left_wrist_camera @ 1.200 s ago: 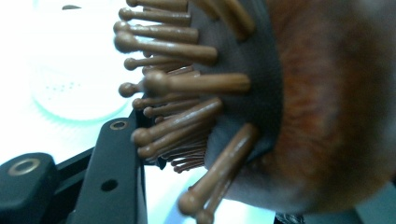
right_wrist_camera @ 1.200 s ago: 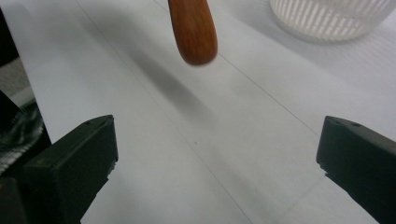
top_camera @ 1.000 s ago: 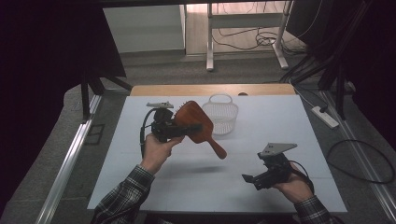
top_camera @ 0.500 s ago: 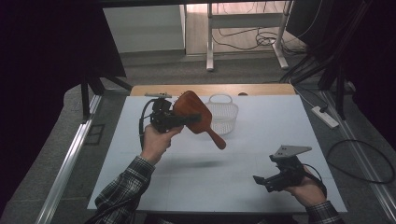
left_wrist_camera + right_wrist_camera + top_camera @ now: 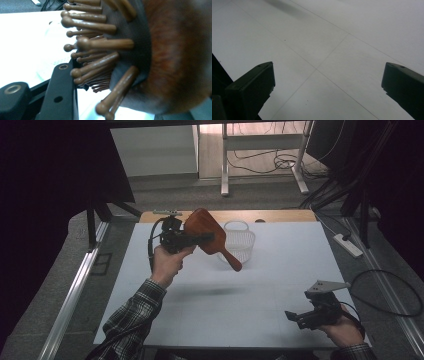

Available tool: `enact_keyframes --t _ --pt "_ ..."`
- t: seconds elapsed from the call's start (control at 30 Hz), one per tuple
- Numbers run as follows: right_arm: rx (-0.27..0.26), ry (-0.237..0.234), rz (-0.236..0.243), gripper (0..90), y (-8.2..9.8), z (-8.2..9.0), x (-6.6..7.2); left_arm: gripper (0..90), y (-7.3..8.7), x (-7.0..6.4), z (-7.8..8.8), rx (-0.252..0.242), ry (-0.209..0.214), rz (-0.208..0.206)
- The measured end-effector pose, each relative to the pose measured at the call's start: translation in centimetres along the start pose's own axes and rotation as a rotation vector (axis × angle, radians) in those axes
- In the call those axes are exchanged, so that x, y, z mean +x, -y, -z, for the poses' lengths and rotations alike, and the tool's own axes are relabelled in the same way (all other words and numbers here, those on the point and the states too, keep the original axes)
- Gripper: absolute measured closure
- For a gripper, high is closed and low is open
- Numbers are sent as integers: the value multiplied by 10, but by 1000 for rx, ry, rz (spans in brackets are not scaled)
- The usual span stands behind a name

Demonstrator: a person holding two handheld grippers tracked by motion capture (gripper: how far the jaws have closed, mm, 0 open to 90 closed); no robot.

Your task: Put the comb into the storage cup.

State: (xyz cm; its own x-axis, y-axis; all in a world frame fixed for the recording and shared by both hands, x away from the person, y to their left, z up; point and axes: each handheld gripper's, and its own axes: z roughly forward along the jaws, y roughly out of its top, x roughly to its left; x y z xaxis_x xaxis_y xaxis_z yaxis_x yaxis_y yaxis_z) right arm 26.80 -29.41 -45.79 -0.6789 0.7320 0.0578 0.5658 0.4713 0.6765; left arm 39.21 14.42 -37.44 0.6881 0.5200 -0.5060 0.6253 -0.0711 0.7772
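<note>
A brown wooden paddle hairbrush [image 5: 202, 227] hangs in the air over the back left of the white table [image 5: 280, 270]. My left gripper [image 5: 206, 239] is shut on its head, and the handle slants down to the right, in front of a white mesh basket [image 5: 241, 242]. In the left gripper view the brush's knobbed bristles [image 5: 100, 45] and dark pad press against one black fingertip [image 5: 62, 72], while the brush hides the other. My right gripper [image 5: 292, 316] is low over the table's front right corner, its jaws wide apart over bare tabletop [image 5: 329, 75].
A white power strip [image 5: 347, 245] and a looping black cable [image 5: 390, 292] lie on the floor to the right. A metal rail [image 5: 75, 290] runs along the table's left side. Desk legs and wires stand beyond the far edge.
The left hand has raised the brush and carried it toward the far edge, beside the basket. The right hand has slid right, closer to the front right corner.
</note>
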Motion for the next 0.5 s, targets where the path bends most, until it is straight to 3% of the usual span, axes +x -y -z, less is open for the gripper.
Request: enact_keyframes --t 0.5 --pt "15 77 -98 0 21 19 -6 516 -20 3 -2 -6 -30 -5"
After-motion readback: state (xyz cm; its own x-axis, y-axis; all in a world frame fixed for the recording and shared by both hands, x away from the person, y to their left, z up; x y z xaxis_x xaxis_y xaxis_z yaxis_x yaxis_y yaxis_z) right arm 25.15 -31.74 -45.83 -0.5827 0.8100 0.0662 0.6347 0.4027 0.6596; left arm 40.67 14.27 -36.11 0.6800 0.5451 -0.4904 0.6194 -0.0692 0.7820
